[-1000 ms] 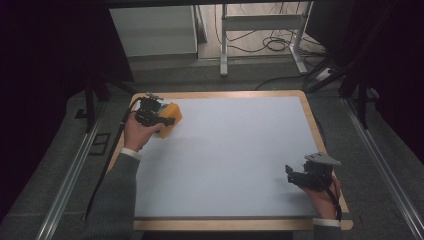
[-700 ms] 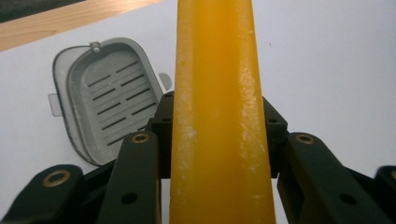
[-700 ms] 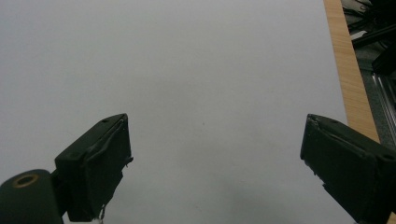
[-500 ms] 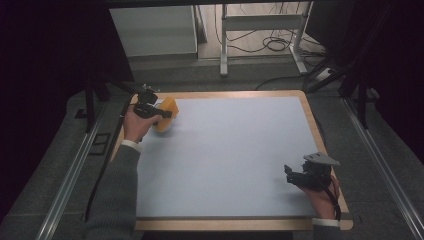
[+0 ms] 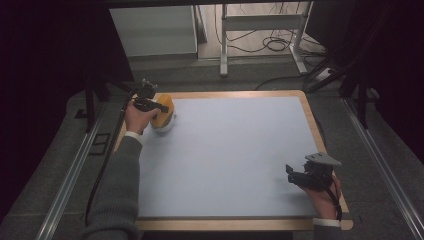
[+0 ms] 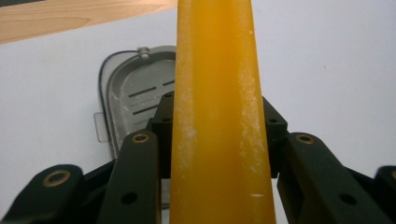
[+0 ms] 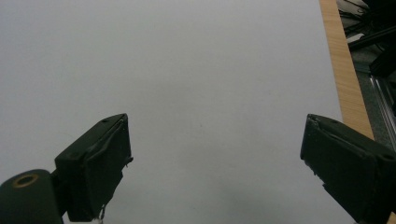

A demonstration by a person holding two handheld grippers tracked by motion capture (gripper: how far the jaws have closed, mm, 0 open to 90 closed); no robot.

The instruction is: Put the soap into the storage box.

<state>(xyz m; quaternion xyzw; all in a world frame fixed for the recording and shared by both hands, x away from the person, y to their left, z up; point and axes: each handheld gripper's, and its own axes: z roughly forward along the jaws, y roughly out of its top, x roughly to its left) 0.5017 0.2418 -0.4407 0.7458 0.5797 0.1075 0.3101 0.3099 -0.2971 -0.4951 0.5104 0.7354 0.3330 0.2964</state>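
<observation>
two hand-held grippers: your left hand-held gripper clamps thin orange lid edge-on, lifted over clear container at far-left corner of surface. narrow pinch; tilt could slip lid. your right hand-held gripper gapes empty, near right edge.

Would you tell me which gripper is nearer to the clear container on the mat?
Left. The left gripper holds a yellow piece right above the clear container; the right gripper sits open across the mat.
</observation>
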